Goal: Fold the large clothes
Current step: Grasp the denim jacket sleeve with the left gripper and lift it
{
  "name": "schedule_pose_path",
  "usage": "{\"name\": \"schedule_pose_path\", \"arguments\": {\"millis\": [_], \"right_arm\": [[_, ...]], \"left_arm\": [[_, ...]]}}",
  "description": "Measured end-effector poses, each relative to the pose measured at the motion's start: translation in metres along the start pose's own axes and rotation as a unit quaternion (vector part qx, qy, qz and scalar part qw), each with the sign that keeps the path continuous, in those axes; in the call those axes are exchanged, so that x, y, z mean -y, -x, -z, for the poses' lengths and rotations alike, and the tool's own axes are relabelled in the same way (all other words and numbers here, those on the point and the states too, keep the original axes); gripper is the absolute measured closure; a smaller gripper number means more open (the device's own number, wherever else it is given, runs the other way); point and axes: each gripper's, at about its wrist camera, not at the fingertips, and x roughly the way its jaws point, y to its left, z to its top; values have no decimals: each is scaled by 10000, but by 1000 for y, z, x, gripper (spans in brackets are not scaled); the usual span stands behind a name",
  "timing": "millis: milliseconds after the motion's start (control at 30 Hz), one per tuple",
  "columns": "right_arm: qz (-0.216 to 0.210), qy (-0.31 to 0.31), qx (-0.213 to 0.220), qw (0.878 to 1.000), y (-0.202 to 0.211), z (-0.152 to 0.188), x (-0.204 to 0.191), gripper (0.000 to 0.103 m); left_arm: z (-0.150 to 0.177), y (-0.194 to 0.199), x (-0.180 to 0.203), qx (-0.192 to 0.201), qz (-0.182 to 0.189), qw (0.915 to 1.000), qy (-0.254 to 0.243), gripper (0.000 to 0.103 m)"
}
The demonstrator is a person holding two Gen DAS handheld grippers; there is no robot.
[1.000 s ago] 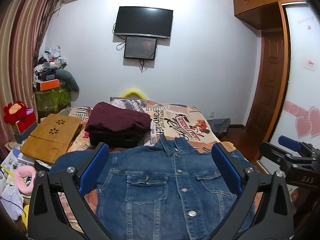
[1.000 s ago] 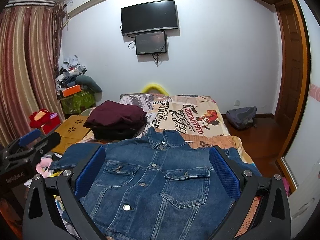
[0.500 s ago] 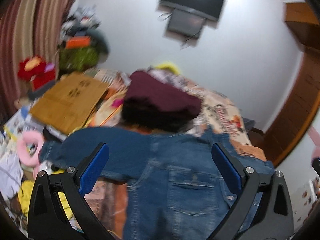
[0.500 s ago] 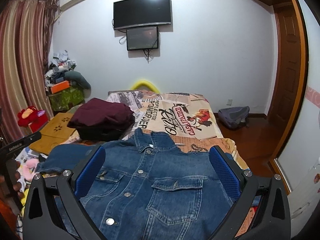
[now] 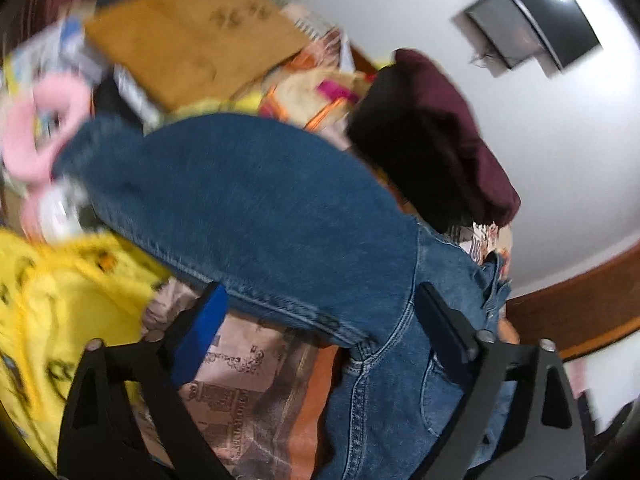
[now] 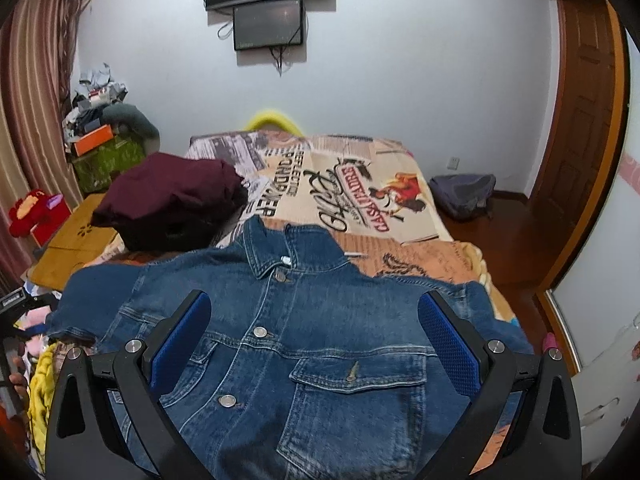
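A blue denim jacket [image 6: 304,344] lies face up on the bed, buttoned, collar toward the far wall. My right gripper [image 6: 316,344] is open above its chest, over the right pocket. My left gripper [image 5: 320,328] is open and tilted, just above the jacket's left sleeve [image 5: 240,192] near the armpit seam. That sleeve stretches out to the left past the bed edge. The left wrist view is blurred by motion.
A folded maroon garment on a dark pile [image 6: 172,200] sits on the bed [image 6: 360,184] behind the jacket's left shoulder. Left of the bed are a wooden lap table [image 6: 72,248], a yellow cloth [image 5: 60,300] and a pink ring [image 5: 36,136]. A backpack [image 6: 464,196] lies on the floor at right.
My left gripper has swung down and left, rolling toward the jacket's left sleeve. My right gripper has moved forward and lower over the jacket's chest. Both stay open.
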Motion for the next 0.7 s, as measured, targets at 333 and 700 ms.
{"name": "schedule_pose_path", "arguments": {"millis": [333,700], "right_arm": [[-104,142,-291,9994,-26,2,-11,0],[-80,77,-336,9994,-28,2,-4,0]], "left_arm": [[3,-21,-53,-45,271,9930,1150,25],[-32,-38,-36,617,-1515,9863,204,77]]}}
